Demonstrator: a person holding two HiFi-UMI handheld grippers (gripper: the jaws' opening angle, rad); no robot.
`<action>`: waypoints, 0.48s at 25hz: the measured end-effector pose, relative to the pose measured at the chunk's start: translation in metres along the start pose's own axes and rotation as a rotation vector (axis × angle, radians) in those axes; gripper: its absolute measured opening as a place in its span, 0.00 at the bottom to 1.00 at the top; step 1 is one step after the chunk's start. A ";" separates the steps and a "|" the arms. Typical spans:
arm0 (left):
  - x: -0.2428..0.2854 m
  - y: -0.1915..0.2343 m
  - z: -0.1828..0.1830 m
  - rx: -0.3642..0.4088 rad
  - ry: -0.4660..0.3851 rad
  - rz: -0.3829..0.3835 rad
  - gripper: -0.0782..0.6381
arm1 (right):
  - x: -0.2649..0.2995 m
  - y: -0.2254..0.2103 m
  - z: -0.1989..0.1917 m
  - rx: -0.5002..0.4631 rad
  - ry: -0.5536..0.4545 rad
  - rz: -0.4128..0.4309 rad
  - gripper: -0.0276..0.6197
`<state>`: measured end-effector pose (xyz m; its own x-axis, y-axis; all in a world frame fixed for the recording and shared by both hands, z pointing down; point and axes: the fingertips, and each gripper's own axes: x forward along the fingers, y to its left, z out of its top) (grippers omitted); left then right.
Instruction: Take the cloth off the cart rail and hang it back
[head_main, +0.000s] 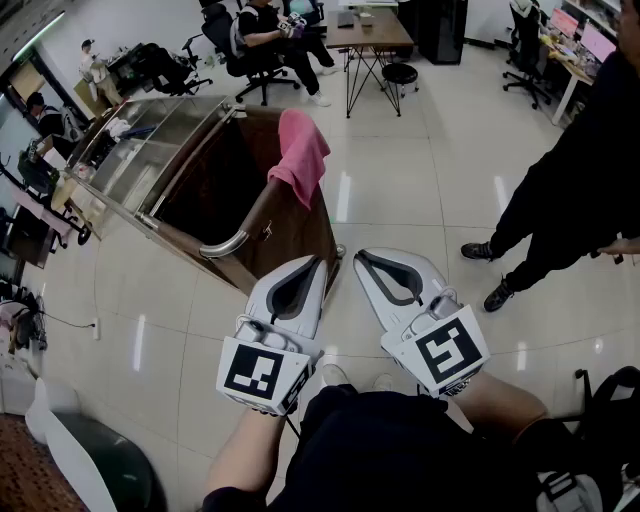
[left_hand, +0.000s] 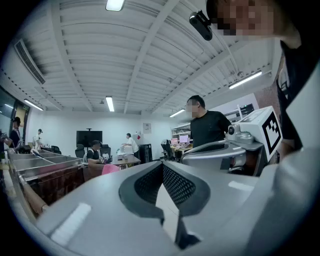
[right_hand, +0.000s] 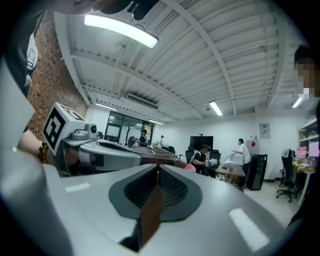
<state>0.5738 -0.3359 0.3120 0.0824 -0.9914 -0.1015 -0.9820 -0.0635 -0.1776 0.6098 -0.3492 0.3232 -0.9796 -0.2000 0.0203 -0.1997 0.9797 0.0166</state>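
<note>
Hanging limp over the cart's brown top rail (head_main: 266, 206): pink cloth (head_main: 301, 152), soft, rumpled folds. Cart (head_main: 303, 238) has dark wood-toned panels, steel trays and a curved metal handle (head_main: 222, 247). Left gripper (head_main: 319, 261) and right gripper (head_main: 361, 256), smooth grey shells, near the cart; both clenched, empty.

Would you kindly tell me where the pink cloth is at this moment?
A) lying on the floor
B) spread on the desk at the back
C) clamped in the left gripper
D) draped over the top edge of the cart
D: in the head view the pink cloth hangs folded over the top edge of the brown cart, off the floor.
</note>
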 end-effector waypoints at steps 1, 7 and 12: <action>0.001 0.005 -0.001 0.001 -0.006 0.002 0.11 | 0.005 -0.002 -0.001 0.001 0.002 -0.001 0.07; -0.001 0.040 -0.016 -0.038 0.111 0.018 0.11 | 0.049 -0.008 -0.003 -0.061 -0.024 0.010 0.20; 0.004 0.092 -0.004 -0.021 -0.004 0.018 0.11 | 0.108 -0.008 -0.004 -0.179 -0.057 0.028 0.24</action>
<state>0.4832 -0.3461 0.2991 0.0652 -0.9920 -0.1082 -0.9867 -0.0479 -0.1553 0.5061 -0.3791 0.3290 -0.9855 -0.1662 -0.0334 -0.1696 0.9661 0.1949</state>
